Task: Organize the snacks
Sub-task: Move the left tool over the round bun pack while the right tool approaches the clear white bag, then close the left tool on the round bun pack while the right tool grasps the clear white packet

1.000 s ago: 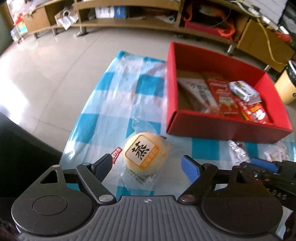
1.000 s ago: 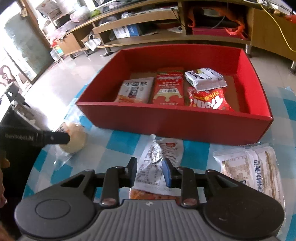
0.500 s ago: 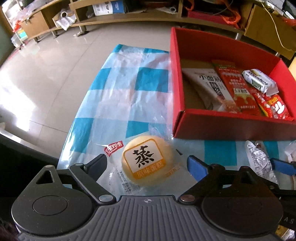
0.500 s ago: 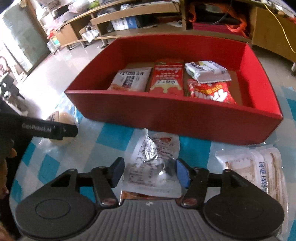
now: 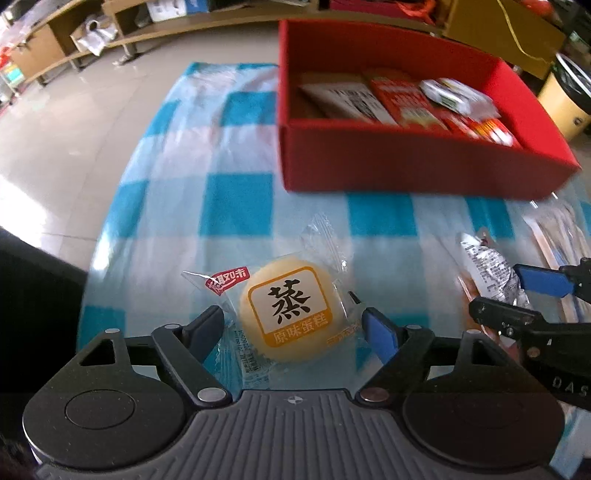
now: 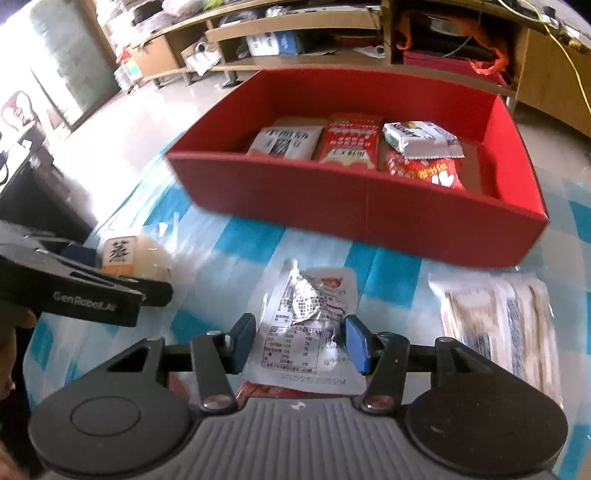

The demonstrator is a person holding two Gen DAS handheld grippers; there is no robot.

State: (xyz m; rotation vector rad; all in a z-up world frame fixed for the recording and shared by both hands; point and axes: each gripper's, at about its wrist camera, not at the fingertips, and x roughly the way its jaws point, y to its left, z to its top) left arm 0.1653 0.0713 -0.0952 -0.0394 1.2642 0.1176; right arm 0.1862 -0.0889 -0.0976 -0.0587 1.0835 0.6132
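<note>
A round yellow steamed cake in clear wrap [image 5: 291,310] lies on the blue-checked cloth. My left gripper [image 5: 295,326] is open, its fingers either side of the cake. The cake also shows in the right wrist view [image 6: 129,254]. My right gripper [image 6: 301,341] is open around a white and silver snack packet [image 6: 310,325], which also shows in the left wrist view [image 5: 487,273]. The red box [image 6: 354,206] beyond holds several snack packets.
A clear bag of bread [image 6: 498,321] lies on the cloth right of the packet. Wooden shelves [image 6: 295,26] stand behind the box. The cloth's left edge drops to tiled floor [image 5: 55,129]. A tan bin [image 5: 561,99] stands at the far right.
My right gripper opened from shut on the packet and now straddles it. My left gripper moved forward over the cake, which now sits between its open fingers.
</note>
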